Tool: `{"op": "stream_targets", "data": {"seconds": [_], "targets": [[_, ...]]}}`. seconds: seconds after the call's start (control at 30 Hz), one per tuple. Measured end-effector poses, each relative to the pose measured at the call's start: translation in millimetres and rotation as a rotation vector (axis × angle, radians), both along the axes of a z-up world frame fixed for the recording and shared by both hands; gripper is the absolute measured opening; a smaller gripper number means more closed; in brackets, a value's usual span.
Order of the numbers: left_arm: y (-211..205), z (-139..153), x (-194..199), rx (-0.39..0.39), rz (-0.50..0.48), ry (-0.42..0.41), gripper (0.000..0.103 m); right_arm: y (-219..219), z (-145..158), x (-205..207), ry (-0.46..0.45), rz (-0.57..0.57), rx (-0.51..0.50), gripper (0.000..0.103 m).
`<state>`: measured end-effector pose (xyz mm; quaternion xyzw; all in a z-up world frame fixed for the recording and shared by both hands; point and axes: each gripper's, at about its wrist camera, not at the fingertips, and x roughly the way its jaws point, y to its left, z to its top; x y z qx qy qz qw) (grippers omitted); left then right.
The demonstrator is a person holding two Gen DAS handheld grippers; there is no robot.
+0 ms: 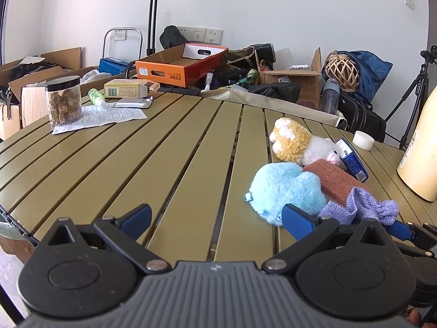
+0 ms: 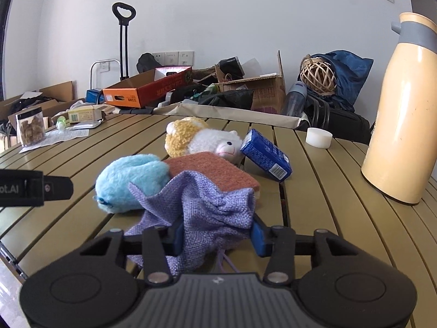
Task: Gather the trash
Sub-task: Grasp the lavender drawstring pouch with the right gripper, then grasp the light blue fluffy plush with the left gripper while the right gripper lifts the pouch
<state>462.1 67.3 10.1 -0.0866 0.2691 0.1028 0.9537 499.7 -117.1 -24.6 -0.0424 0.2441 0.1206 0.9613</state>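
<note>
Plush toys x2 (image 2: 131,181) (image 2: 202,140), blue carton x1 (image 2: 266,155) mid-table (image 1: 174,147). R gripper (image 2: 217,239) pinching purple cloth (image 2: 207,207); L gripper (image 1: 217,218) jaws spread, empty. Open slats to left.

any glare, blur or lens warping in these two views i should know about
Left wrist view: strong fisheye bend, the table slats fan out and curve, dark vignette in the corners; even daylight, soft shadows, the jar stays sharp. Right wrist view: same barrel warp bows the cream flask, which carries a pale sheen; the purple cloth between the right gripper fingers is crisp, no motion blur.
</note>
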Motion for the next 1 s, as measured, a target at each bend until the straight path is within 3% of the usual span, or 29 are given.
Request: {"op": "stream_targets", "data": {"seconds": [0.23,0.53,1.0], "targets": [[-8,3,5,-0.003,-0.026,0.008,0.103,-24,12,-8,-0.018,0.006,0.132,0.034],[-25,6,22,-0.006,-0.075,0.035,0.103,-73,31,-21,-0.087,-0.061,0.28,0.032],[-50,-3,63,0.002,-0.092,0.082,0.103,-145,28,-29,-0.121,-0.249,0.375,0.032]]}}
